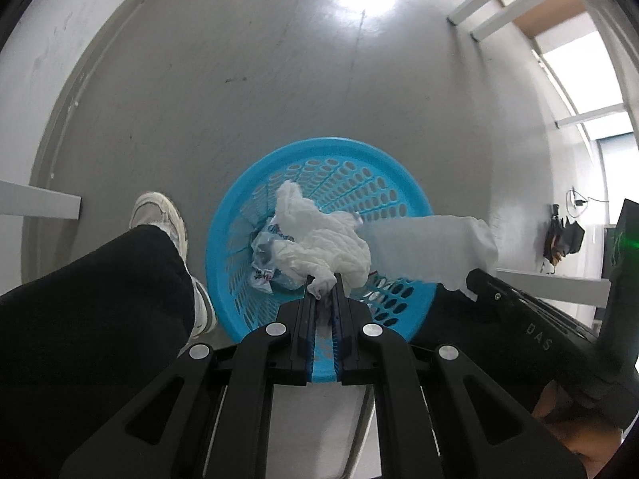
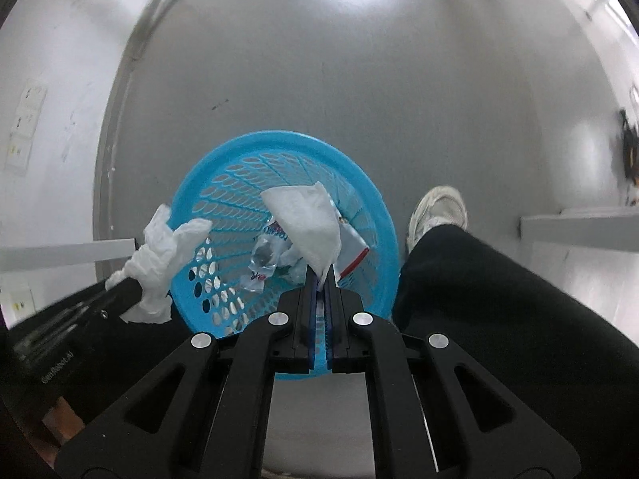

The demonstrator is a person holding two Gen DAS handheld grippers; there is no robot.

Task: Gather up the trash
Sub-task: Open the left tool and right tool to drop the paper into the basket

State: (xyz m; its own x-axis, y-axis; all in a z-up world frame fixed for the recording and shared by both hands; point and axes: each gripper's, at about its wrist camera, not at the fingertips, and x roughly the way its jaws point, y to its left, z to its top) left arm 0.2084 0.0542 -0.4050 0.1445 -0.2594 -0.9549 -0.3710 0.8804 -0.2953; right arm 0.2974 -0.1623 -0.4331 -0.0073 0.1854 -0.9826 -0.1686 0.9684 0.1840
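A blue perforated plastic basket (image 1: pixel 247 199) stands on the grey floor, and it also shows in the right wrist view (image 2: pixel 187 195). Plastic wrappers (image 1: pixel 265 255) lie in its bottom. My left gripper (image 1: pixel 324 279) is shut on a crumpled white tissue (image 1: pixel 319 235) and holds it above the basket's opening. My right gripper (image 2: pixel 320 275) is shut on a flatter white tissue (image 2: pixel 307 219), also above the opening. In the left wrist view the right gripper's tissue (image 1: pixel 431 247) shows at the right. In the right wrist view the left gripper's tissue (image 2: pixel 159 251) shows at the left.
The person's black trouser legs (image 1: pixel 88 299) and white shoes (image 1: pixel 159 215) stand beside the basket, one on each side. White table legs (image 1: pixel 40 199) and shelf frames (image 1: pixel 499 4) border the floor. A dark object (image 1: pixel 563 239) lies on the floor at the far right.
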